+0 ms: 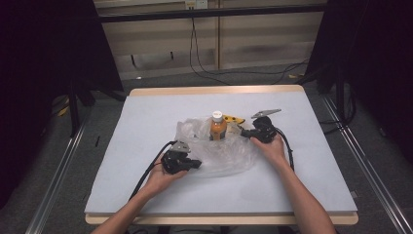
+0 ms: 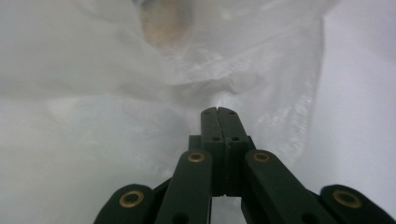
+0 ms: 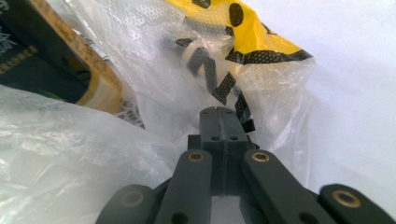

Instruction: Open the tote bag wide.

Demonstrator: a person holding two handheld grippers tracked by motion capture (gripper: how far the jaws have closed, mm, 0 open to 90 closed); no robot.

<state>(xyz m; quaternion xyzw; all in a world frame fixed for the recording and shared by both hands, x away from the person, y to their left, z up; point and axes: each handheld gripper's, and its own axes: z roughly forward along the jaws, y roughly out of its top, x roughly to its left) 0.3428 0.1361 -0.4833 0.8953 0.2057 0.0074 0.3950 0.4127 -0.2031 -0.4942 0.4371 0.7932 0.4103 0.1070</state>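
Crinkled clear plastic bag [image 1: 221,153], orange bottle [image 1: 217,127]

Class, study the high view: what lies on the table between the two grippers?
Between the left gripper and the right gripper lies the crumpled clear plastic bag, with the orange bottle standing at it.
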